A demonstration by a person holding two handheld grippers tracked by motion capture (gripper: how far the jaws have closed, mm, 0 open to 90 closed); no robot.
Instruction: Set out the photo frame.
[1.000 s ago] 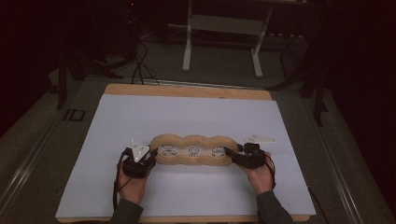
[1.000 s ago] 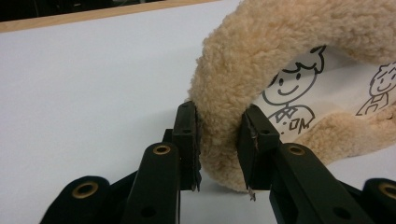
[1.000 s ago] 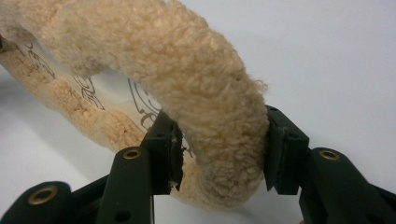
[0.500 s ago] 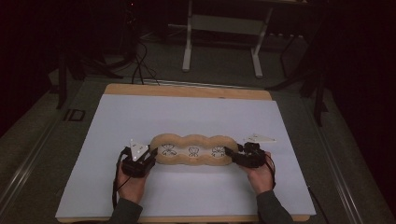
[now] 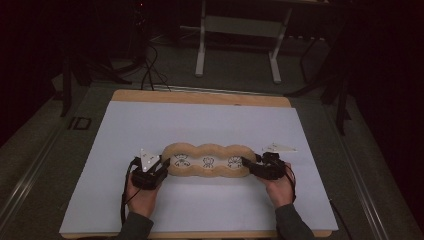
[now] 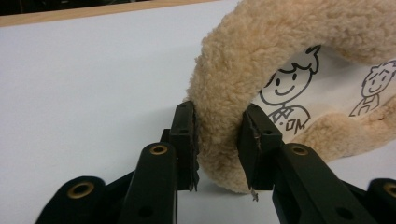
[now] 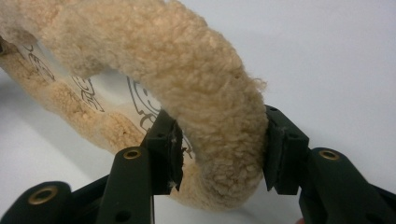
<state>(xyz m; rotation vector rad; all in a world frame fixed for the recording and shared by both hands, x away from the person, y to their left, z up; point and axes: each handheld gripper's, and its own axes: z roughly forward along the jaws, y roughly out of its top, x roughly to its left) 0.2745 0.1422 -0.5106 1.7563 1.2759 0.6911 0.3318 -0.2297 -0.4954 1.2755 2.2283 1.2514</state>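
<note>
From where I am standing, the person's forearms are coming in over the near edge of the table, each hand wrapped around a black two-jaw tool. The left gripper [image 5: 161, 167] is sitting at the left end of a long, tan fleece ring [image 5: 207, 160], and its jaws have just been easing apart; in the left gripper view [image 6: 217, 142] the fuzzy rim is standing between the two pads, which are brushing the pile on both sides without squeezing it much, so I am reading this as a letting-go rather than a firm hold. The right gripper [image 5: 251, 166] is doing the opposite job at the far end: in the right gripper view [image 7: 219, 151] its jaws are pressing into the plump rim and denting it, clamped on the fleece.

The ring is lying flat and stretched lengthwise between the two hands, near the front middle of the white sheet [image 5: 200, 125], with three little cartoon figures on its pale lining. Holding it by both ends is likely keeping it pulled long and straight.

Beyond the sheet, the wooden tabletop [image 5: 200, 96] is peeking out along the far edge, and a metal stand [image 5: 240, 45] is sitting on the dark floor behind.
</note>
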